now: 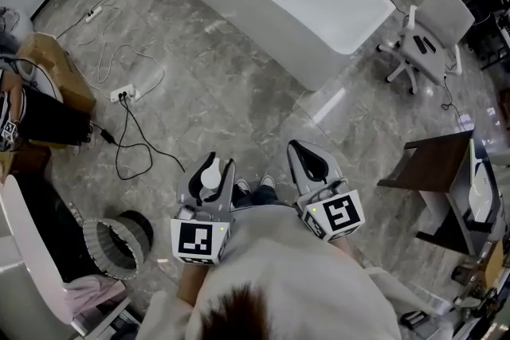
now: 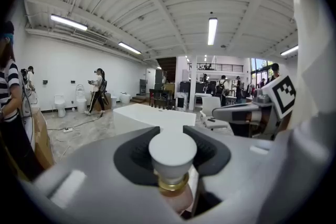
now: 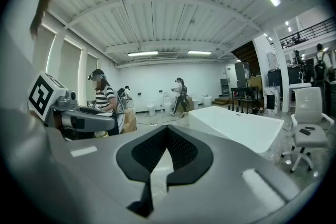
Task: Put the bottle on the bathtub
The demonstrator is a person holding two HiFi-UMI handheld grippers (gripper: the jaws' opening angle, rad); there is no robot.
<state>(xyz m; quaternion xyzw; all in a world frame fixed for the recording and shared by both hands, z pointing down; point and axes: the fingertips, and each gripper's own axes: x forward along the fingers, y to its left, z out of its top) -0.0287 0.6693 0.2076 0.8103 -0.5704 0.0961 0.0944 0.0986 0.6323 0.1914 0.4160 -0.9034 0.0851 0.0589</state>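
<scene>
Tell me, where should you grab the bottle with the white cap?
Grab it around its round sides near the top, coming in from the side, the way the left gripper holds it. The bottle stands upright and is slim, so one pad fits on each side and the white cap stays up.

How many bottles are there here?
1: a white-capped bottle clamped in the left gripper. The right gripper is shut and empty. Others may sit out of view.

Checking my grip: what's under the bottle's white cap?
Under the cap: a gold collar, then the pinkish bottle, held by the left gripper; its jaws cover the rest.
</scene>
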